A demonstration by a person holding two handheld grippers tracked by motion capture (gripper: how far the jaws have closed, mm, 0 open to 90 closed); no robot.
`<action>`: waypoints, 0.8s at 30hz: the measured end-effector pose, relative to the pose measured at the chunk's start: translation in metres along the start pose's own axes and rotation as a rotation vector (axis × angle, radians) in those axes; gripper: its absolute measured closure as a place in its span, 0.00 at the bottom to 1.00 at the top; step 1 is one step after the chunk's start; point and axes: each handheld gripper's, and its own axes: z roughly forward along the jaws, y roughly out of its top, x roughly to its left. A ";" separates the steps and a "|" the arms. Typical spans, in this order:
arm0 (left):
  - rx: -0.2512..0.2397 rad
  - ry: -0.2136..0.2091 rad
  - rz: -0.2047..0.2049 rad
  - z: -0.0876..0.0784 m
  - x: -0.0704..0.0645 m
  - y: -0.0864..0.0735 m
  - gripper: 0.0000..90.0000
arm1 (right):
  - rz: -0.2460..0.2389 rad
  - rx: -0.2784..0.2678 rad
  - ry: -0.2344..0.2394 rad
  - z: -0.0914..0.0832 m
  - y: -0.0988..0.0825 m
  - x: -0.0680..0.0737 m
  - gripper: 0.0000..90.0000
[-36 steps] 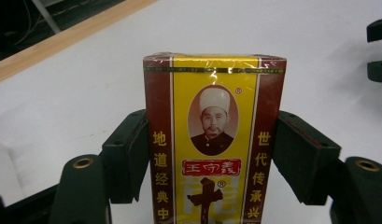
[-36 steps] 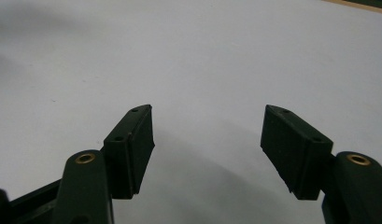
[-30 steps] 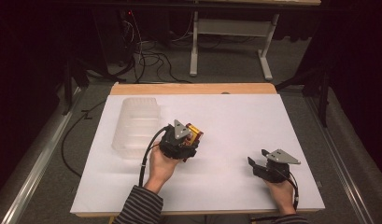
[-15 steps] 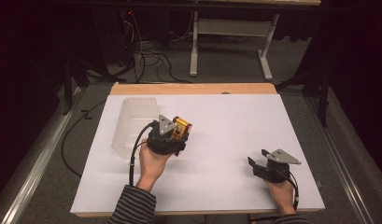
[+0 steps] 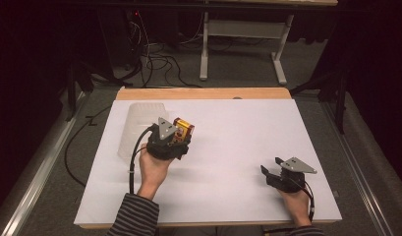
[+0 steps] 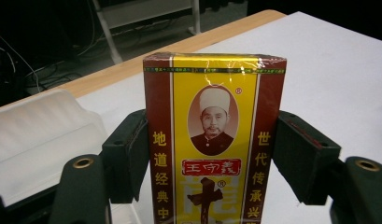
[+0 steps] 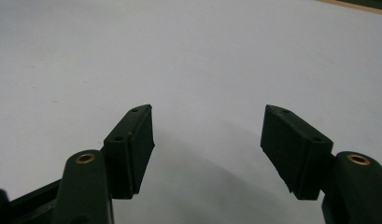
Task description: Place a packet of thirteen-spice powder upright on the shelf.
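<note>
My left gripper (image 5: 181, 132) is shut on a red and yellow box (image 5: 183, 129) and holds it above the white table sheet (image 5: 238, 128), beside a clear plastic container (image 5: 137, 123). In the left gripper view the box (image 6: 214, 140) stands upright between both pads, its printed face with a portrait and Chinese lettering turned to the camera, and the container (image 6: 44, 135) lies at the left. My right gripper (image 5: 270, 173) rests near the table's front right. In the right gripper view it (image 7: 207, 140) stands open over bare white sheet with nothing between its jaws.
A wooden strip (image 5: 203, 93) of the tabletop shows beyond the sheet at the far edge. Behind the table are a desk frame (image 5: 243, 44) and loose cables (image 5: 154, 59) on the floor. A metal rail (image 5: 36, 167) runs along the left side.
My left hand has carried the box leftward and slightly up, toward the plastic container. The right gripper has stayed where it was.
</note>
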 end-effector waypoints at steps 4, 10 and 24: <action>-0.013 0.005 -0.027 -0.003 0.006 0.000 0.37 | -0.001 -0.001 0.002 0.000 0.000 0.000 0.39; -0.015 0.034 -0.042 -0.005 0.015 -0.001 0.37 | 0.003 -0.004 0.002 0.000 0.000 0.000 0.39; -0.022 0.104 -0.071 -0.013 0.033 -0.007 0.37 | 0.001 -0.007 -0.001 0.000 0.000 0.001 0.39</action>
